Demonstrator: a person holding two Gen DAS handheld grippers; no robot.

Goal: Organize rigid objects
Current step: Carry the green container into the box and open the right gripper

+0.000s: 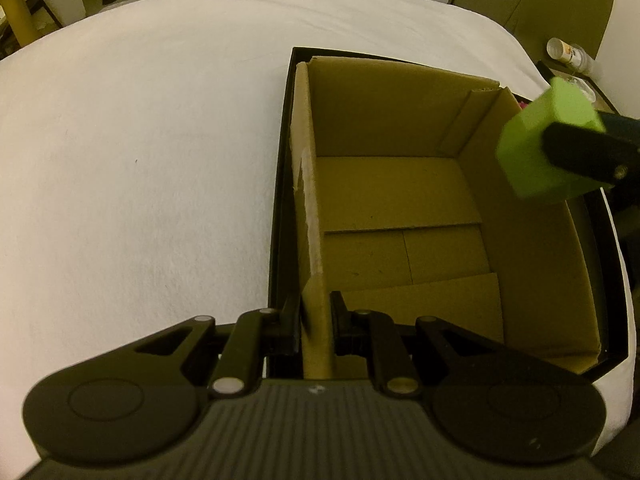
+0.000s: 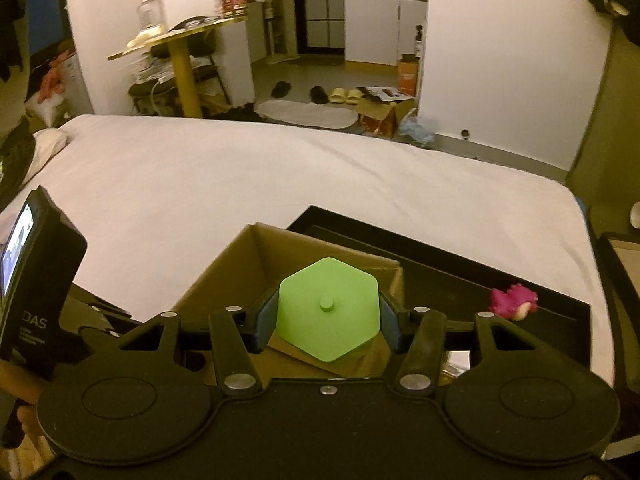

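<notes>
A: We had the left gripper (image 1: 316,326) pinched onto the near wall of the cardboard box (image 1: 400,200), one finger outside and one inside. The right gripper (image 2: 328,316) was closed on the green hexagonal block (image 2: 329,314), gripping two opposite sides.

B: And the block itself?

A: In the air over the box's right wall, not yet inside. The box floor looked bare, with only loose cardboard flaps lying across it.

B: So where did we think it might go wrong?

A: The block hung right above the rim. Had we let go there, it might have struck the wall edge and tumbled out onto the black tray (image 1: 282,184) or the white bed (image 1: 140,140).

B: And the box?

A: It was light and its wall thin. A knock from the block could have bent the wall or slid the box, even with our left grip steadying it.
</notes>
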